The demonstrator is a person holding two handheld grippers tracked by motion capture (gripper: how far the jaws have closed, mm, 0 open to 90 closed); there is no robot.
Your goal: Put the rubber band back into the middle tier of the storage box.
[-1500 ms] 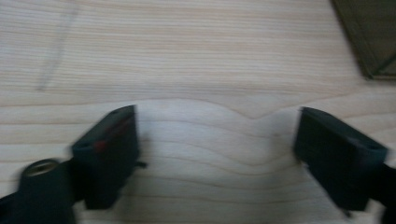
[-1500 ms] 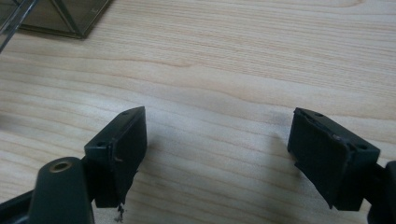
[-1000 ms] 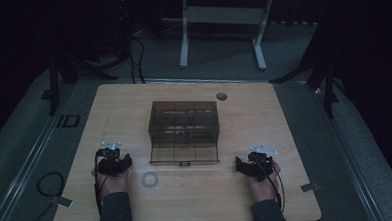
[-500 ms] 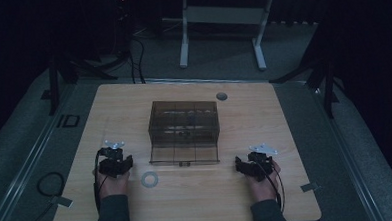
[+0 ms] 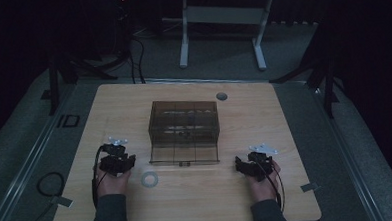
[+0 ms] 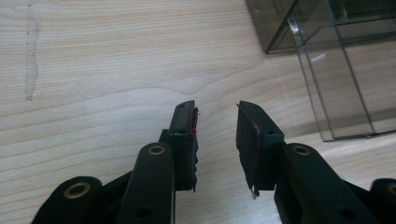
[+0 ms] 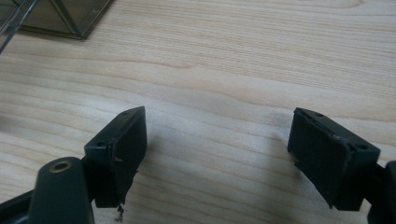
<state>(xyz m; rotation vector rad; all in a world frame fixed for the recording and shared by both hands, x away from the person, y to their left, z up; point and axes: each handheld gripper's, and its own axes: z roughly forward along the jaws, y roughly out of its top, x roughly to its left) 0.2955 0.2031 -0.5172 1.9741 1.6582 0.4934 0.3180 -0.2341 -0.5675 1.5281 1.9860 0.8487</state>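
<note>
Smoked-clear box [image 5: 184,125] sits at the middle of your table [image 5: 264,122] with its front panel folded down flat toward you, and a small ring [image 5: 149,179] lies on the wood just in front of that panel's left corner. Your left hand-held gripper [image 5: 117,159] rests left of the box with a narrow gap between its jaws, nothing in them. Your right hand-held gripper [image 5: 254,164] rests right of the box, jaws spread wide over bare wood.
</note>
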